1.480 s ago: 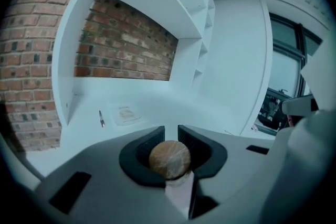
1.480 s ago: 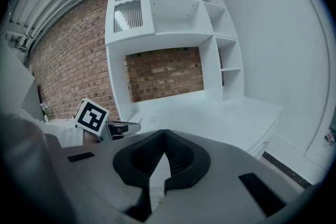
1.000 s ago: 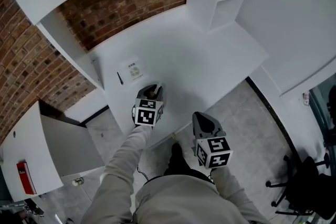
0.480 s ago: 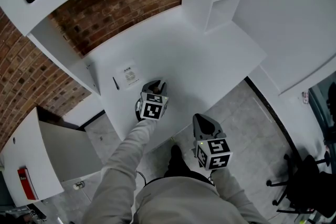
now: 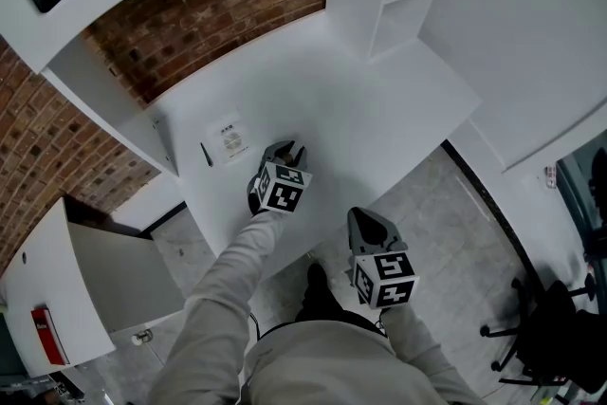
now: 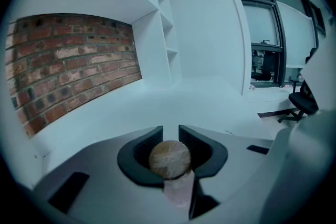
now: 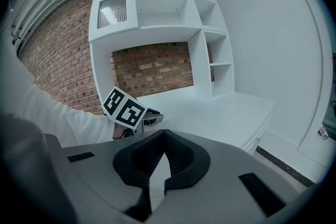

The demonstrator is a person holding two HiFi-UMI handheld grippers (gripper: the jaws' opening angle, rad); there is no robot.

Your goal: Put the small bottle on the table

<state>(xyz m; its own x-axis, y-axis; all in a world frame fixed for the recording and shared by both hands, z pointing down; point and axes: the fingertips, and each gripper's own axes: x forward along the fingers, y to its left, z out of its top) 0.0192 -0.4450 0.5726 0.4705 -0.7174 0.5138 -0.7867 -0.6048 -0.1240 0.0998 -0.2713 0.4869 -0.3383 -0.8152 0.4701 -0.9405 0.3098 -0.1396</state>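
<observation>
The left tongs (image 5: 287, 152) have slid further over the white worktop (image 5: 379, 109), and their jaws have just been opening a little. They still hug the small bottle (image 6: 170, 159) by its round brown top, probably to set it down softly. The right tongs (image 5: 364, 219) wait off the worktop's edge, pressed together and empty, out of the way.
</observation>
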